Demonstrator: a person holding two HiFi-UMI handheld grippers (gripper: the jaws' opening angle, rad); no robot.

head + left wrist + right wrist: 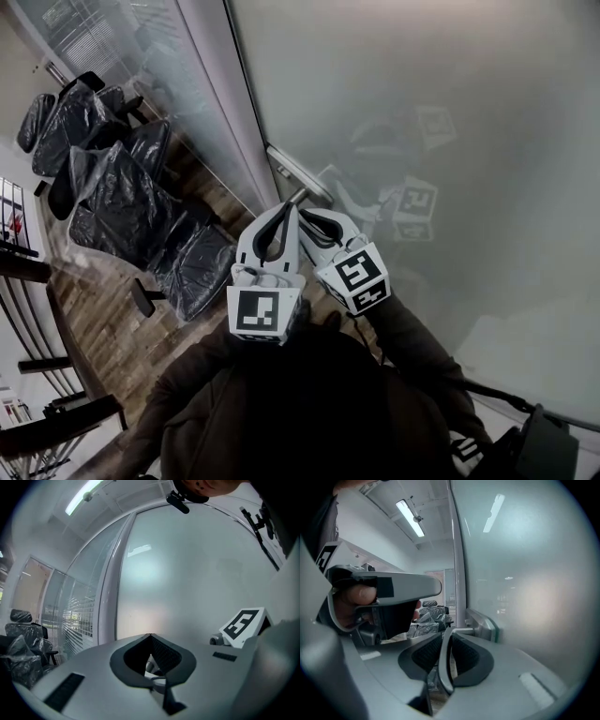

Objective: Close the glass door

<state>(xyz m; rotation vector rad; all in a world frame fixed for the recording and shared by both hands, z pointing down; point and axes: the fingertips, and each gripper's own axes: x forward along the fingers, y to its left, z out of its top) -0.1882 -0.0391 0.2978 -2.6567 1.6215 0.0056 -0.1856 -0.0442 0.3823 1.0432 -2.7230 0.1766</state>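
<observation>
Standing at the frosted glass door (pixel 450 141), which fills the view ahead, the person has the right hand-held gripper (pixel 307 217) pinched narrow on the metal handle (pixel 292 172). The left hand-held gripper (pixel 289 211) sits just beside it, tips together and empty.

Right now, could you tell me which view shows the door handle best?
The right gripper view: the door handle sits close up, its metal mount on the glass door, its bar clamped in the right gripper's jaws. The head view shows it small, from above. The left gripper view does not clearly show it.
</observation>
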